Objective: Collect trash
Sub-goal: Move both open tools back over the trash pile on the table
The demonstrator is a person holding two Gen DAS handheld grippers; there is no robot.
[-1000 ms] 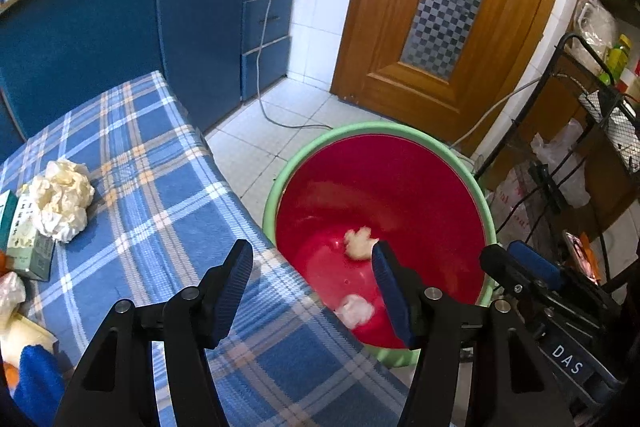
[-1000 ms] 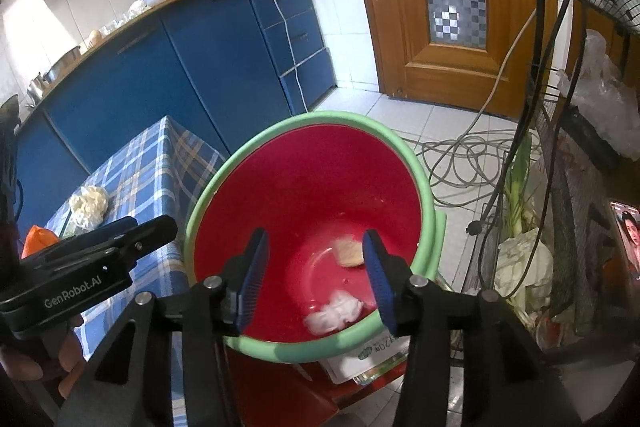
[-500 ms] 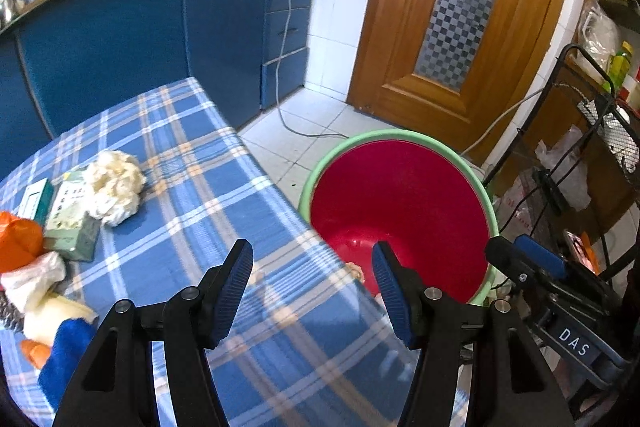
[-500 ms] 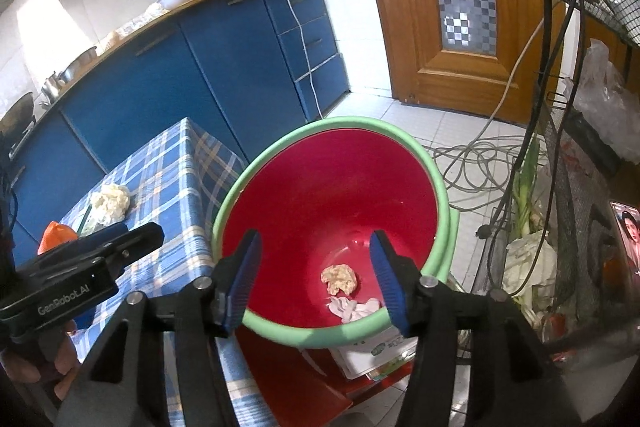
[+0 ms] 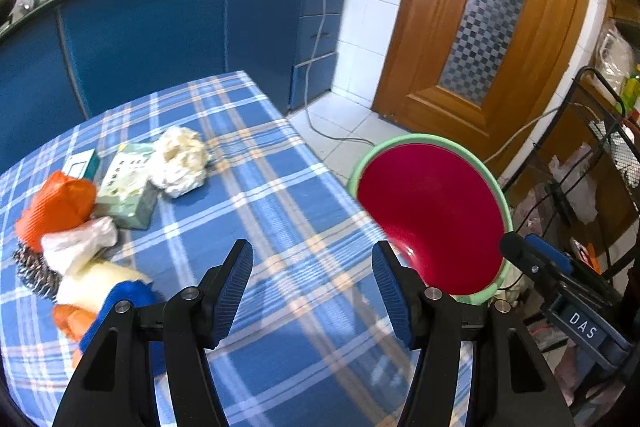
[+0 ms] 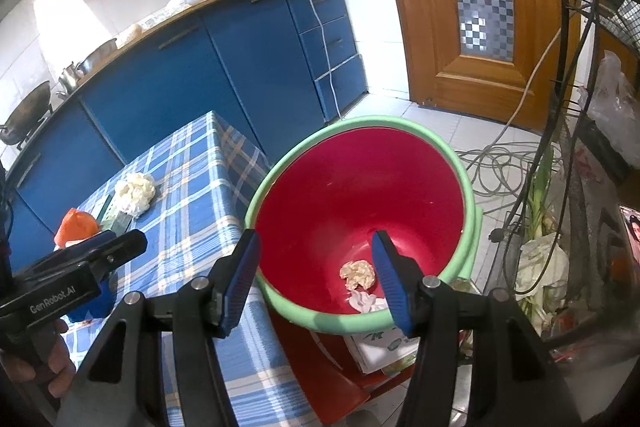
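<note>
A red bin with a green rim (image 5: pixel 430 211) (image 6: pixel 360 195) stands on the floor at the table's right end. Two crumpled scraps lie in its bottom: a tan wad (image 6: pixel 357 274) and a white tissue (image 6: pixel 363 303). My left gripper (image 5: pixel 312 287) is open and empty above the blue plaid tablecloth (image 5: pixel 256 211). A crumpled white paper ball (image 5: pixel 180 161) (image 6: pixel 135 191) lies on the cloth to its far left. My right gripper (image 6: pixel 316 275) is open and empty above the bin's near rim.
A green carton (image 5: pixel 128 185), an orange bag (image 5: pixel 56 205), a white wrapper (image 5: pixel 78 247), a steel scourer (image 5: pixel 34 275) and a blue-and-orange item (image 5: pixel 116 307) crowd the table's left. Blue cabinets (image 5: pixel 160 39) stand behind. A wire rack (image 6: pixel 580 131) and floor cables (image 6: pixel 500 163) are right of the bin.
My left gripper has swung left from over the bin to above the tablecloth. My right gripper has drawn back a little from the bin. Both stay open.
</note>
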